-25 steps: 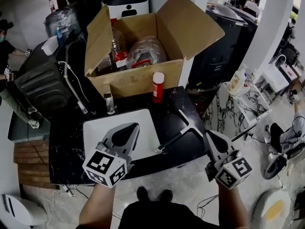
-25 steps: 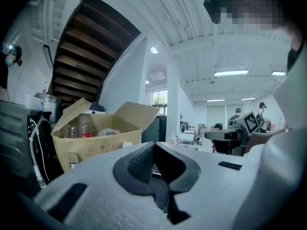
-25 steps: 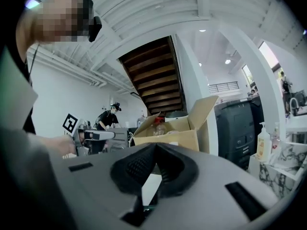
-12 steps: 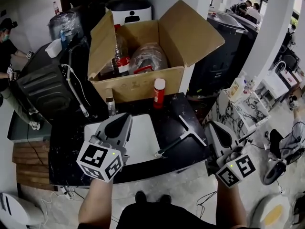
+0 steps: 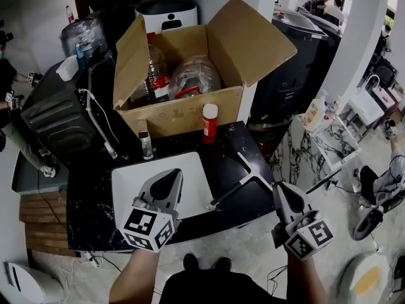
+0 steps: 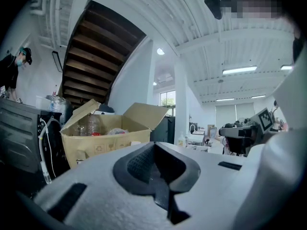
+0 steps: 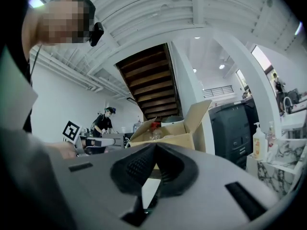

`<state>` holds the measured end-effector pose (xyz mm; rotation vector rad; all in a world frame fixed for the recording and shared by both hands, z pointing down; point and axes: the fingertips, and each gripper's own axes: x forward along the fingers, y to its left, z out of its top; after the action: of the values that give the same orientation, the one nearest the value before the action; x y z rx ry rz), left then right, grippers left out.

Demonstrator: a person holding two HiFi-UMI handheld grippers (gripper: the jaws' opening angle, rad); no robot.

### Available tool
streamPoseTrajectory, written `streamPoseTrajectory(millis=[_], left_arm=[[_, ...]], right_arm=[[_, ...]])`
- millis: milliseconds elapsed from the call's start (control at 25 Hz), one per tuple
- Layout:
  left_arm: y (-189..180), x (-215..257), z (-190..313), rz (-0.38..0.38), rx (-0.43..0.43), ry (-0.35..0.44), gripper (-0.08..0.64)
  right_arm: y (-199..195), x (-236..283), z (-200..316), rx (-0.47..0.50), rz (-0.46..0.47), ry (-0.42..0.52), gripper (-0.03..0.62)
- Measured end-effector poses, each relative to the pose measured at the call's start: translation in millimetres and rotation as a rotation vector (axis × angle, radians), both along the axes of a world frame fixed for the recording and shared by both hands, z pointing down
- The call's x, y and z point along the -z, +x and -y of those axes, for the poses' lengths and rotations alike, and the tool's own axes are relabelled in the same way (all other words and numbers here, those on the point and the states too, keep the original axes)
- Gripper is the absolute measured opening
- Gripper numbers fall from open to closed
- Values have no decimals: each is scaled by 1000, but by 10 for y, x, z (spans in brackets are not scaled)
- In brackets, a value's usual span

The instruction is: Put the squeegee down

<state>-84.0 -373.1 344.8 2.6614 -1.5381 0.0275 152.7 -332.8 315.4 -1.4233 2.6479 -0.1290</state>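
The squeegee (image 5: pixel 243 177) lies flat on the black table (image 5: pixel 88 195), its dark handle running toward the front edge and its blade across the far end. Nothing touches it. My left gripper (image 5: pixel 169 176) hovers over the white board (image 5: pixel 130 182), left of the squeegee, shut and empty. My right gripper (image 5: pixel 282 189) hangs just off the table's right front corner, right of the blade, also shut with nothing in it. In the left gripper view the left gripper (image 6: pixel 154 145) has its pads together, and in the right gripper view the right gripper (image 7: pixel 154 146) does too.
An open cardboard box (image 5: pixel 183 109) full of plastic bottles stands at the table's back. A red-and-white bottle (image 5: pixel 209 124) and a small clear bottle (image 5: pixel 146 143) stand before it. A dark machine (image 5: pixel 54 122) sits at the left. People stand far off.
Both grippers went forward a little, then drew back toward me. The squeegee has stayed where it lies on the table. Both stay shut.
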Motion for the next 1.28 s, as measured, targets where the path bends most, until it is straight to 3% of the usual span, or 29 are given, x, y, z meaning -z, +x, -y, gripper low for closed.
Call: streamPoseTrajectory(millis=[240, 440, 600, 920, 1280], left_arm=[[66, -61, 42, 10, -4, -20, 8], [88, 54, 73, 31, -22, -5, 8], [72, 94, 101, 29, -28, -7, 9], [24, -17, 39, 4, -17, -27, 9], [-32, -86, -23, -9, -12, -37, 9]], right_arm=[[33, -44, 93, 12, -6, -40, 5], [-3, 176, 176, 40, 8, -12, 3], [-77, 261, 190, 57, -39, 17, 3], [-219, -40, 74, 41, -99, -12, 3], [-150, -102, 35, 27, -95, -22, 3]])
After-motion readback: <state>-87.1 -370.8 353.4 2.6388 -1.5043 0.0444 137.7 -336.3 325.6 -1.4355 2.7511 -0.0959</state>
